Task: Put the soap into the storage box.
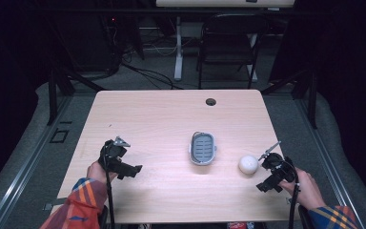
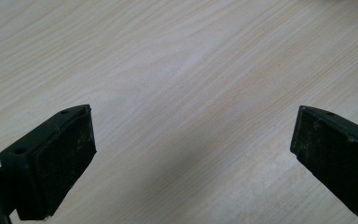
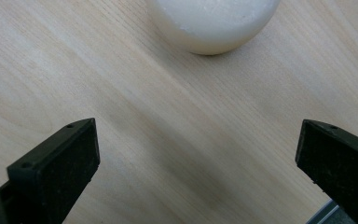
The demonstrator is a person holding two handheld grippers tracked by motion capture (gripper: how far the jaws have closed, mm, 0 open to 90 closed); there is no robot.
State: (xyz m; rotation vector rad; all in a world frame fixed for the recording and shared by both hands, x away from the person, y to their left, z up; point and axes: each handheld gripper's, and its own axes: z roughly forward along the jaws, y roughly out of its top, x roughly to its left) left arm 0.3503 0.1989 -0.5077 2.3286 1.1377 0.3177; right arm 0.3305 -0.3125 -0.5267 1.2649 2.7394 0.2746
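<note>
Pale wood-grain laminate covers the table (image 1: 171,114) we work at, smooth and matte, with a small round cable hole (image 1: 211,101) near its far edge at 12 o'clock. Beyond it the room is dark, with a black folding chair (image 1: 228,43) and a white table leg (image 1: 178,47) standing on grey carpet among loose cables.

Our right gripper (image 1: 266,164) sits toward 4 o'clock of the table, its jaws spread wide with nothing between them. Just beside it, at its 9 o'clock, rests the white ball (image 1: 248,164), round and smooth with a faintly chalky skin. In the right gripper view the ball (image 3: 213,23) lies ahead of the flat black pads (image 3: 65,163), apart from them, with bare wood between.

At the table's centre lies a grey oblong tray (image 1: 203,148), rounded at the corners, ribbed inside, with a thin wire handle at its far end. It lies near the ball, at the ball's 9 o'clock, with a gap between them.

Our left gripper (image 1: 124,164) rests toward 8 o'clock, well apart from the tray. Its jaws are also spread, over plain wood grain (image 2: 191,93).
</note>
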